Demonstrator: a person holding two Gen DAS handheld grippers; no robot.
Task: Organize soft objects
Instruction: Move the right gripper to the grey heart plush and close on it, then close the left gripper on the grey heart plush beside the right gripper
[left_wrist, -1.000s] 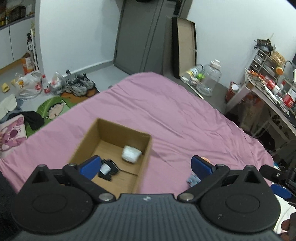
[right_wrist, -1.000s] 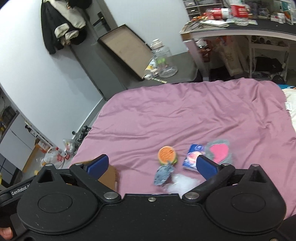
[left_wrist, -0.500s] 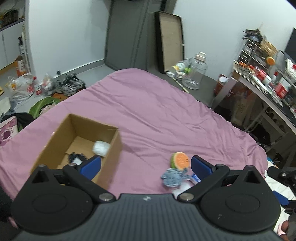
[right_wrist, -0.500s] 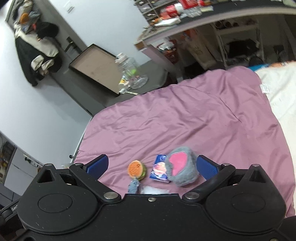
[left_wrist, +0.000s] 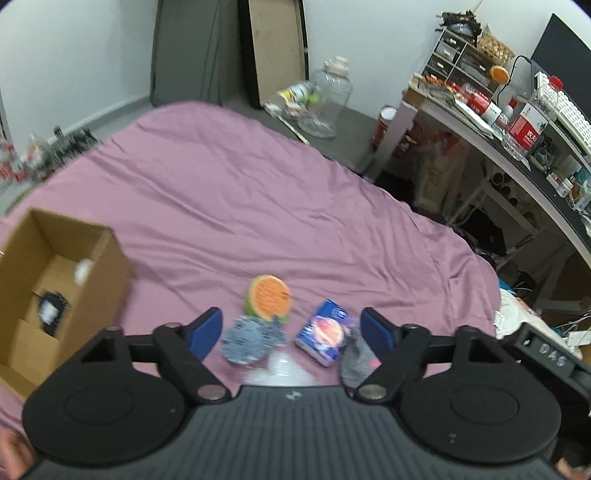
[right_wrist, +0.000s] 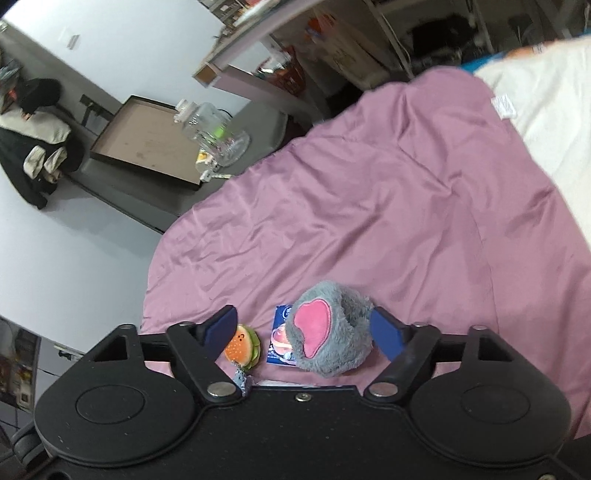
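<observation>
several soft toys (left_wrist: 270, 297) beside cardboard box (left_wrist: 55, 280)

The cardboard box (left_wrist: 55, 280) is cut off at the left edge and its contents are blurred. The white fluff (left_wrist: 280, 371) is half hidden behind the left gripper (left_wrist: 291, 328).

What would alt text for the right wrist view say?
The right gripper hangs over a purple bedspread, its blue jaws closing around a grey plush toy with a pink patch without pressing it yet. Beside the toy lie a blue packet and a small burger plush.
</observation>
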